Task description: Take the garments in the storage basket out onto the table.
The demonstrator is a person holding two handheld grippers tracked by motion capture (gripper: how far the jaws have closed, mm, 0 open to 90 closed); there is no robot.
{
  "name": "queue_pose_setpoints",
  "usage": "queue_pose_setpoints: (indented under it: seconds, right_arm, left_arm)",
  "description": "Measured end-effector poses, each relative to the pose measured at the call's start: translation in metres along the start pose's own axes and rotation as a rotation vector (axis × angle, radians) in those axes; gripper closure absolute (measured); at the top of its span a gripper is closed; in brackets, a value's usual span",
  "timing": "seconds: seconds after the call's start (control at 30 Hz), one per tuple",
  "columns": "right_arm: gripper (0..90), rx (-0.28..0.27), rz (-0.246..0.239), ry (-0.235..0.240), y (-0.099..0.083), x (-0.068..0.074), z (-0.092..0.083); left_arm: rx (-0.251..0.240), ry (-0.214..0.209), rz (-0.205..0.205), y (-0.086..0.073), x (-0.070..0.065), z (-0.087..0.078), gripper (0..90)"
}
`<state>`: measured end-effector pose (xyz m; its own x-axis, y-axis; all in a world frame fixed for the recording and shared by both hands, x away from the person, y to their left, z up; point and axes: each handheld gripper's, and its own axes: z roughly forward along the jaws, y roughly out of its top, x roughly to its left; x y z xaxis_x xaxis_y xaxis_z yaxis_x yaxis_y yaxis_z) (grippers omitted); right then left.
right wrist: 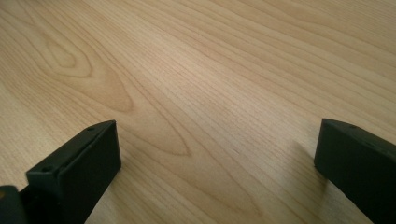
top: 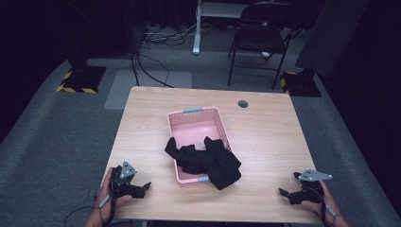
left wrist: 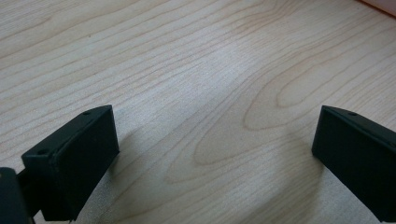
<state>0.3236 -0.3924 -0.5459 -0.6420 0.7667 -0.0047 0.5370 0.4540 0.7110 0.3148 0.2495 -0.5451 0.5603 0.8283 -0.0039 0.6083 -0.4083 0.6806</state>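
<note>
Black cloth (top: 208, 161) lies bunched in the near end of a pink basket (top: 194, 116), with one fold spilling over the basket's near right corner onto the wooden table (top: 269, 137). The basket stands at the middle of the table, long side running away from the person, its far half bare. Near the table's left front corner, the left gripper (top: 142, 187) rests in the person's left hand (top: 108, 201), well apart from the cloth; in the left gripper view its jaws stand wide apart over bare wood with nothing between them. Near the right front corner, the right gripper (top: 286, 193) sits in the right hand (top: 320, 204), also well away from the basket, its jaws likewise spread wide and empty above the tabletop.
</note>
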Motion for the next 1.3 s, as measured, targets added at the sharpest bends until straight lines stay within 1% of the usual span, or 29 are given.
queue_pose_setpoints:
  seconds: [0.7,0.83,1.1,1.23,1.3]
  right_arm:
    - [0.3,-0.001,0.007,-0.008,-0.0002,0.0005,-0.0001]
    - [0.3,-0.001,-0.009,0.007,-0.0020,-0.0008,-0.0018]
    - [0.3,0.012,-0.011,0.011,-0.0018,-0.0022,-0.0031]
    - [0.4,0.027,-0.012,0.007,-0.0014,-0.0028,-0.0046]
    - [0.6,0.033,-0.021,-0.018,-0.0005,-0.0030,-0.0062]
  left_arm:
    - [0.000,0.000,0.000,0.0000,0.0000,0.0000,0.0]
    - [0.000,-0.001,0.000,0.0000,0.0000,0.0000,0.0]
    - [0.001,0.000,0.000,0.0000,0.0000,-0.0001,0.0]
    - [0.000,0.000,0.000,0.0000,0.0000,0.0000,0.0]
    - [0.000,0.000,0.000,0.0000,0.0000,0.0000,0.0]
